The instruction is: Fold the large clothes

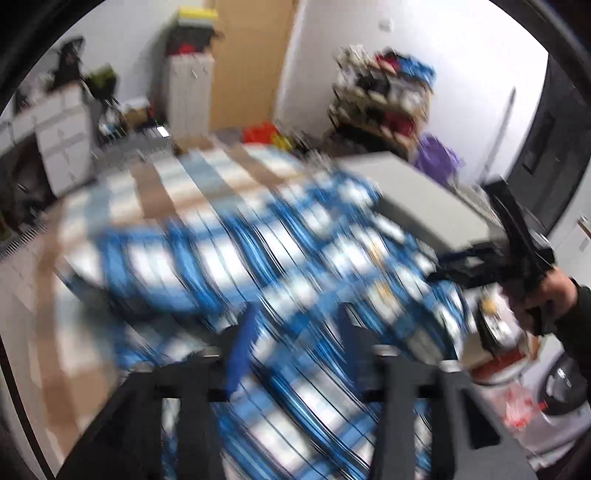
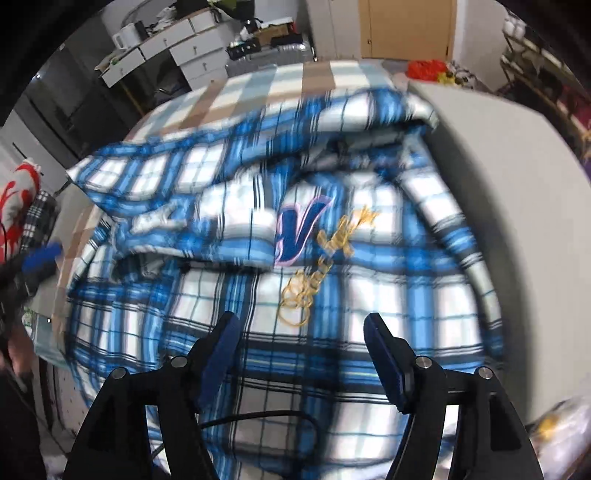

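Note:
A large blue-and-white plaid shirt [image 2: 303,369] lies rumpled and partly folded on a surface covered by a pale blue, white and brown checked cloth [image 2: 295,85]. It bears a blue "V" patch [image 2: 301,229] and gold stitching. In the right wrist view my right gripper [image 2: 301,321] hangs open just above the shirt, with no cloth between its blue pads. The left wrist view is heavily blurred. There my left gripper [image 1: 295,336] also stands open over the shirt [image 1: 280,251]. A hand holds the right gripper [image 1: 517,254] at the right edge of that view.
A grey block-like cushion [image 2: 517,206] borders the shirt on the right. White drawers [image 2: 184,48], a wooden door [image 2: 406,26], a cluttered shelf [image 1: 384,96], a red bag [image 1: 260,133] and a washing machine [image 1: 565,384] surround the surface.

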Tool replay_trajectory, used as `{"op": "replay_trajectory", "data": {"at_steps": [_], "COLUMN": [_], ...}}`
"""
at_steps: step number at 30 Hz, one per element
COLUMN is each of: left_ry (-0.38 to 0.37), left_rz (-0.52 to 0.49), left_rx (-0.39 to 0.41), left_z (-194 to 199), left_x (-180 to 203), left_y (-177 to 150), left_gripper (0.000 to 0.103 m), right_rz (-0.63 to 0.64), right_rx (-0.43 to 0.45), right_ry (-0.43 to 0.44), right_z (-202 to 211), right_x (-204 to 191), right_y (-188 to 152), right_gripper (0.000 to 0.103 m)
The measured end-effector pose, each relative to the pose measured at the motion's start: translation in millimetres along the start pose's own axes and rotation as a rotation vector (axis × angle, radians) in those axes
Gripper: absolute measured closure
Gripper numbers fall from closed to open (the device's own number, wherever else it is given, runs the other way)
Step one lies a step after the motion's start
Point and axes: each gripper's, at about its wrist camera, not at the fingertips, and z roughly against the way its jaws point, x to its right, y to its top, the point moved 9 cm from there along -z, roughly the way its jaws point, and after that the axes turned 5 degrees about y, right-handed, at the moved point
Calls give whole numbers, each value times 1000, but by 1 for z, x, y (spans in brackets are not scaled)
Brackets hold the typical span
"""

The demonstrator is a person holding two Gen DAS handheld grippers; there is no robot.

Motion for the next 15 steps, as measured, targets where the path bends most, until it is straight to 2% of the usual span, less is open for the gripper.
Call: {"op": "replay_trajectory", "data": {"at_steps": [1,3,5,7,8,9,11,13,15], "left_ry": [32,69,96,149,183,195,177,149,114], "left_rz": [4,35,83,97,84,65,74,121,145], "left_rx": [37,71,66,18,-22,-78,-154,-224,-294], "left_z": [4,3,-6,-30,-43,-61,-85,-104,-119], "left_x": [-14,-40,-66,-91,-95,-98,-100,-106,-103], "left_y": [19,52,75,86,78,70,45,18,-13], "left_gripper": [38,38,38,38,38,38,38,38,38], "right_rz": [6,26,65,97,126,154,201,237,246], "right_rx": [5,13,-17,-35,-63,-90,-102,-101,-93], "right_ry": [1,-4,-6,6,-2,-25,-48,-93,-72], "right_z": [10,28,42,47,43,35,11,-21,-61], "right_x": [0,-4,-10,-19,-23,-25,-36,-31,-30], "right_y": [11,35,70,96,113,128,142,157,166], "right_gripper": [29,23,16,12,3,2,2,2,2]}}
